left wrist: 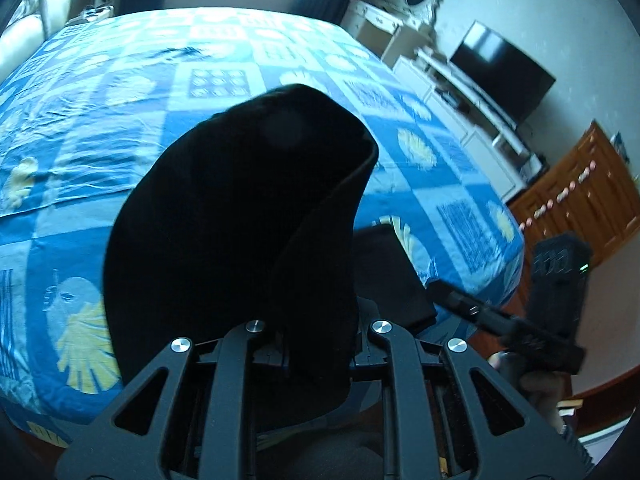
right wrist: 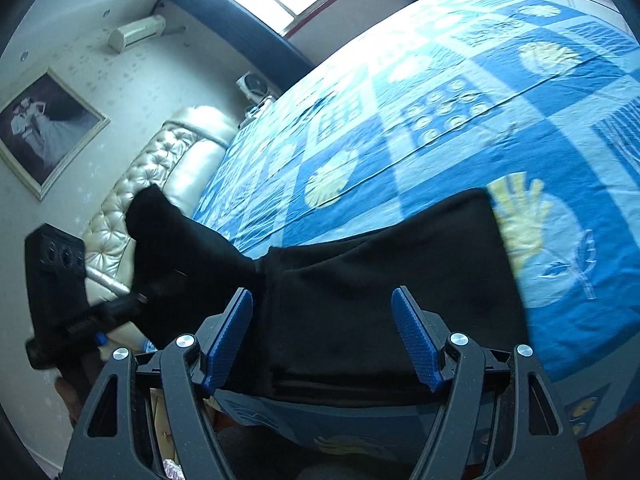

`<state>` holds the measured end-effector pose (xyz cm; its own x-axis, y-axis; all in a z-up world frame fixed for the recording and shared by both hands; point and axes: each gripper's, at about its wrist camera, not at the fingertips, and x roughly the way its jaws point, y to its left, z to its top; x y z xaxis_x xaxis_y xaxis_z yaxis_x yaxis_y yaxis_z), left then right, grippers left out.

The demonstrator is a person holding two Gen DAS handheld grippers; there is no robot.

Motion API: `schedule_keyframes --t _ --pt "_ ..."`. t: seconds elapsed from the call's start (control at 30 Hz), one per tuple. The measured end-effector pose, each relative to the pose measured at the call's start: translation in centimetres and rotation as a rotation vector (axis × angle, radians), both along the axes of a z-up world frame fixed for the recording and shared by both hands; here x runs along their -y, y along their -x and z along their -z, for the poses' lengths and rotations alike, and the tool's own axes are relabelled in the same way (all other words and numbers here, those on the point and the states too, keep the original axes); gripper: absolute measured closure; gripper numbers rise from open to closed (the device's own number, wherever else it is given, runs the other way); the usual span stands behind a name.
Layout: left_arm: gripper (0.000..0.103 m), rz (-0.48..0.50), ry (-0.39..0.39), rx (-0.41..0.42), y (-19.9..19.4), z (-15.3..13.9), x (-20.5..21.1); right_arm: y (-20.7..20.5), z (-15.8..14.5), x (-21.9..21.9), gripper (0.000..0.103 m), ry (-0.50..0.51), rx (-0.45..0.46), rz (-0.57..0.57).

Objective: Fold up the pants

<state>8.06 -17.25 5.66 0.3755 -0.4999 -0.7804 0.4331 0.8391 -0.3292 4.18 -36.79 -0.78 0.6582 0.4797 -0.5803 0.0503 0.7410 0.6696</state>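
Note:
Black pants (right wrist: 380, 280) lie partly folded near the front edge of a bed with a blue patterned cover (right wrist: 460, 100). My left gripper (left wrist: 316, 344) is shut on one end of the pants (left wrist: 240, 220) and holds it lifted above the bed; the cloth hides its fingertips. In the right wrist view the left gripper (right wrist: 120, 308) shows at the left with the raised cloth. My right gripper (right wrist: 324, 336) is open, its blue pads (right wrist: 416, 340) on either side of the folded stack on the bed. The right gripper shows in the left wrist view (left wrist: 452, 300) at the stack's edge.
The bed cover (left wrist: 120, 120) stretches far behind the pants. A padded headboard (right wrist: 160, 184) stands at the bed's left. A TV (left wrist: 500, 76) on white cabinets and a wooden door (left wrist: 580, 208) are to the right.

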Motion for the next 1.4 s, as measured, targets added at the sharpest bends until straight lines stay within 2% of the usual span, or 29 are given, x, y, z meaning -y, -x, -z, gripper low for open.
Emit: schedule_keyframes --t 0.27,0.43,0.93,1.4 --pt "0.086 0.027 -0.159 0.008 0.9 4.3 6.4 1.2 1.1 3.6 0.031 -0.037 -0.014 0.062" --pt "0.086 0.017 -0.249 0.024 1.1 6.5 8.2 1.8 1.9 5.0 0.031 -0.061 -0.019 0.084" --pt "0.086 0.012 -0.431 0.103 2.5 9.9 11.5 2.4 4.5 6.9 0.031 -0.131 -0.051 0.12" --pt "0.085 0.033 -0.584 0.247 4.4 11.3 13.7 2.7 5.3 7.7 0.031 -0.132 -0.077 0.137"
